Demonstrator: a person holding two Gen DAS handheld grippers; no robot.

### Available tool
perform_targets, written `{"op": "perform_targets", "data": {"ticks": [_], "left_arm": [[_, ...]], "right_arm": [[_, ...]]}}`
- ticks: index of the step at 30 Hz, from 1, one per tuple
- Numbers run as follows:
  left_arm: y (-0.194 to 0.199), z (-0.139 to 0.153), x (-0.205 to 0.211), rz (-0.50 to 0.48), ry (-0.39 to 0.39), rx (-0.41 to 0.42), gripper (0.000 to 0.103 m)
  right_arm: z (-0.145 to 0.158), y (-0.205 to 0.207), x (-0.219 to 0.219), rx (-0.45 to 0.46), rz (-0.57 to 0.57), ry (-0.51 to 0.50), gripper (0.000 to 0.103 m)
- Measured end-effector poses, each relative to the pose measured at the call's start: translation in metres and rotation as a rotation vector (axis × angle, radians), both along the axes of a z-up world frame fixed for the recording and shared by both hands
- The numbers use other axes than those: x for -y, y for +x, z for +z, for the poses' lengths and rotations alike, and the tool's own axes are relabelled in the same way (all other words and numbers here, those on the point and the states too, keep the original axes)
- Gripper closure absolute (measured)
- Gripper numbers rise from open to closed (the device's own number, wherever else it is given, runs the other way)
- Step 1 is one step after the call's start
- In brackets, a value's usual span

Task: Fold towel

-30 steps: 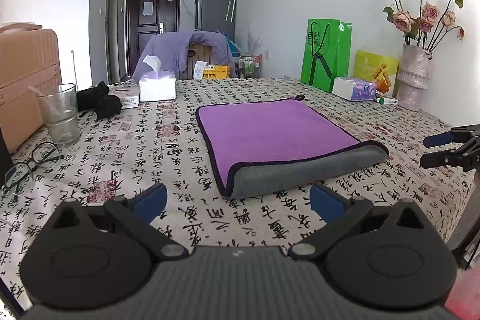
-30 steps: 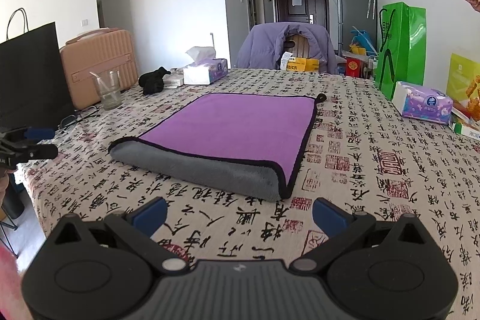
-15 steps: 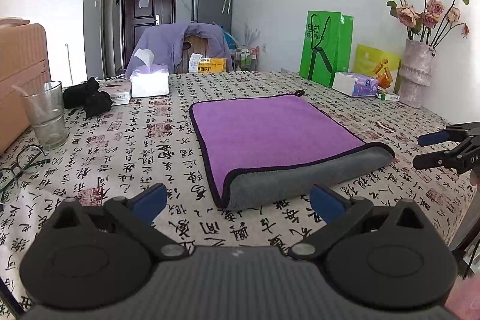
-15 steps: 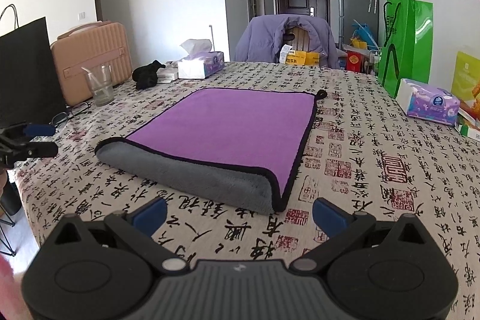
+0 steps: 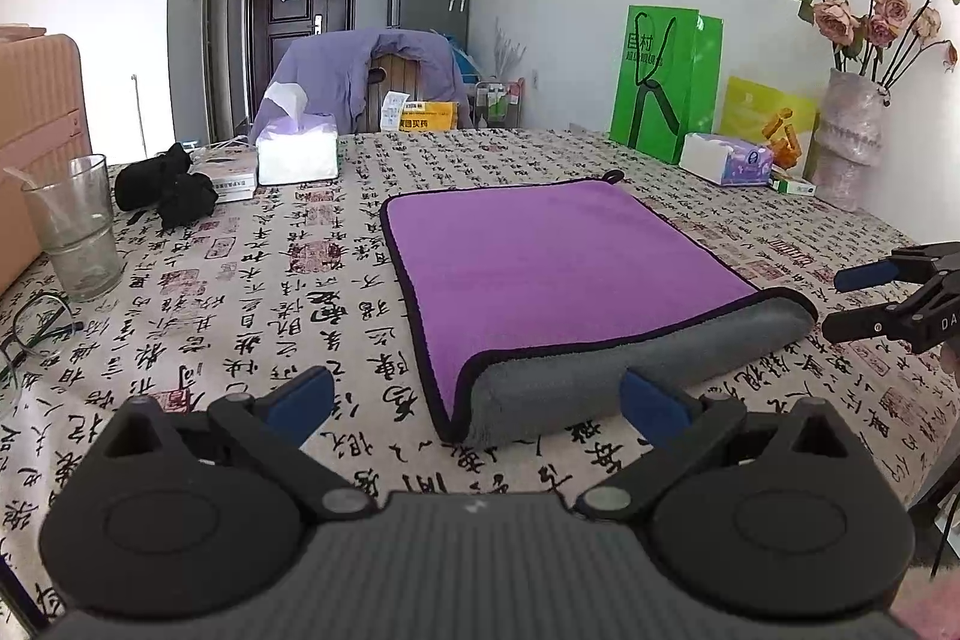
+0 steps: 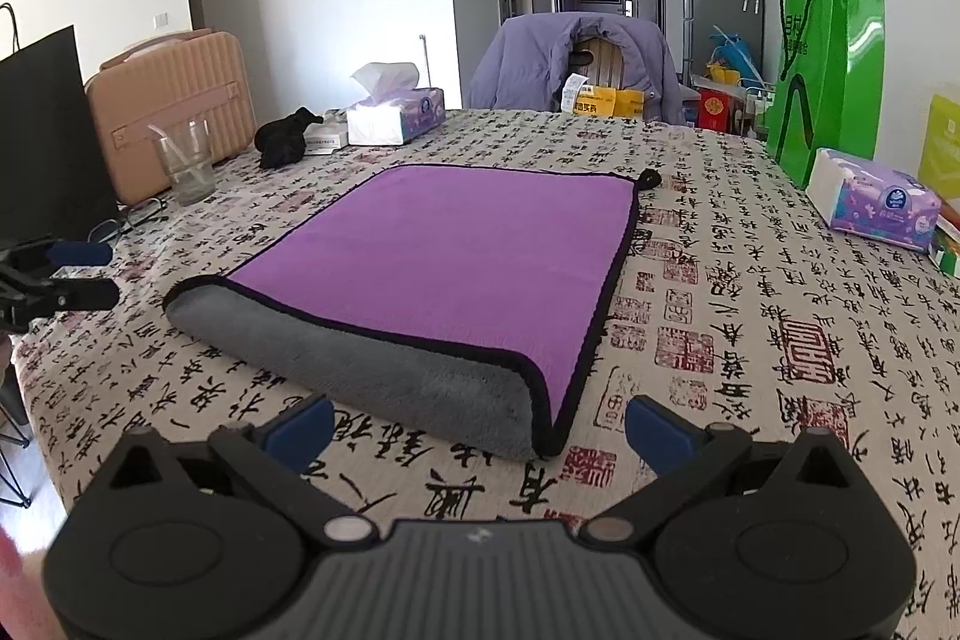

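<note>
A purple towel point(image 5: 552, 262) with a grey underside and dark trim lies folded in half on the patterned tablecloth point(image 5: 252, 292), its rounded grey fold toward me. It also shows in the right wrist view point(image 6: 456, 256). My left gripper point(image 5: 477, 403) is open and empty, just short of the fold's left near corner. My right gripper point(image 6: 480, 424) is open and empty, just short of the fold's right near corner. Each gripper shows at the edge of the other's view, the right gripper point(image 5: 864, 301) and the left gripper point(image 6: 84, 274).
A drinking glass point(image 5: 78, 226), glasses point(image 5: 36, 328), a black cloth point(image 5: 168, 190) and a tissue box point(image 5: 297, 148) stand at the left. A green bag point(image 5: 666, 82), a tissue pack point(image 5: 726, 160) and a flower vase point(image 5: 852, 136) stand at the right. The table's near edge is close.
Both grippers have moved closer to the towel's near folded edge and a little lower. The towel has not moved. Both stay open.
</note>
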State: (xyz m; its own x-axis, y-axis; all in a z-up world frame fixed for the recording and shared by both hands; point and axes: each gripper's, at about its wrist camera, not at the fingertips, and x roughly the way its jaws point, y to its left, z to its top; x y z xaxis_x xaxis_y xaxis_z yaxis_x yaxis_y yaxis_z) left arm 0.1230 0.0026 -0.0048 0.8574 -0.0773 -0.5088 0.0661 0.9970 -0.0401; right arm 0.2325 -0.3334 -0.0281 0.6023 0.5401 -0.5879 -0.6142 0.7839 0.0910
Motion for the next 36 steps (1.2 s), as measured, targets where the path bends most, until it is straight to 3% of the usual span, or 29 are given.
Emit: {"op": "perform_targets", "data": {"ticks": [17, 20, 27, 31, 36], "left_arm": [[0.042, -0.010, 0.005, -0.017, 0.028, -0.042, 0.001], [0.048, -0.013, 0.006, -0.022, 0.034, -0.048, 0.006], [0.057, -0.022, 0.009, -0.045, 0.051, -0.079, 0.036], [0.060, -0.028, 0.009, -0.052, 0.053, -0.105, 0.052], [0.061, -0.034, 0.008, -0.054, 0.034, -0.127, 0.063]], "right_arm": [[-0.010, 0.033, -0.010, -0.030, 0.004, -0.013, 0.000], [-0.012, 0.038, -0.012, -0.039, 0.006, -0.012, 0.006], [-0.017, 0.045, -0.016, -0.055, 0.020, -0.012, 0.033], [-0.019, 0.046, -0.017, -0.059, 0.022, -0.010, 0.055], [-0.022, 0.043, -0.017, -0.057, 0.024, -0.011, 0.061]]}}
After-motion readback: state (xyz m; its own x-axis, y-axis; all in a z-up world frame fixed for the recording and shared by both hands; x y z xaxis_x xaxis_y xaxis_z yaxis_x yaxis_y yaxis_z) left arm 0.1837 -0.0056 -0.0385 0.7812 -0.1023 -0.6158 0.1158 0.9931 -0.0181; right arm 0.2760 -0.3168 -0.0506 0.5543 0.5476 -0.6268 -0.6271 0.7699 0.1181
